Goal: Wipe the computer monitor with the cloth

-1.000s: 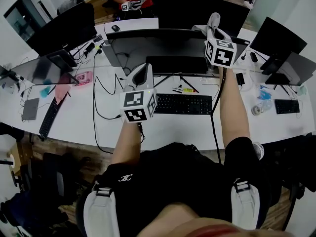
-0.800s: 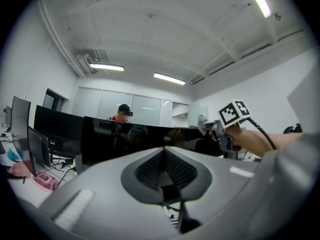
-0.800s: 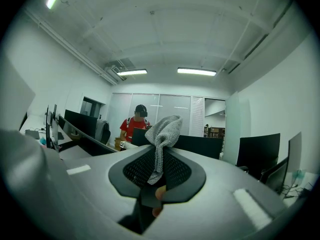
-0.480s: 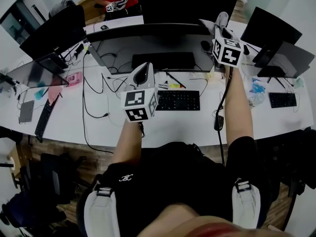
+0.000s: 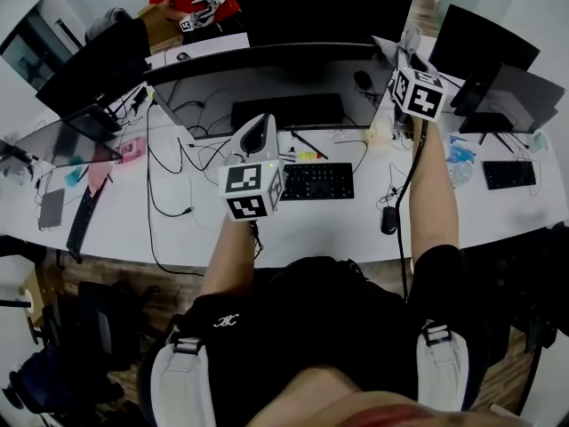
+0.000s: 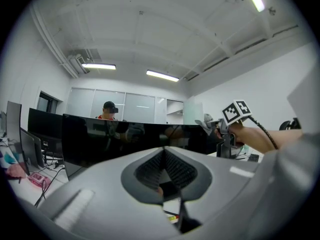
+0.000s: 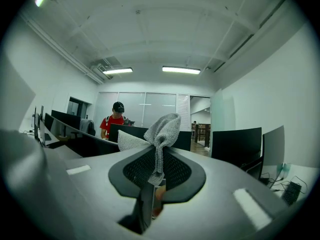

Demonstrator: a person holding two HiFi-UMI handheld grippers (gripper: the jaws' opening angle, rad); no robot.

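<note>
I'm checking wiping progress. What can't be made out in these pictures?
- Whether the cloth touches the monitor: in the head view the right gripper covers the spot; in the right gripper view the gripper's body hides it.
- Dirt on the screen: the head view is too steep; the left gripper view shows only dark reflections.
- The screen's lower part: in the left gripper view the left gripper covers it.

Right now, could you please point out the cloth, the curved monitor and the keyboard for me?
cloth (image 7: 165,126), right gripper view, on its bunched top above the jaws.
curved monitor (image 5: 267,76), head view, on the middle of its screen.
keyboard (image 5: 317,181), head view, on the middle of its keys.
</note>
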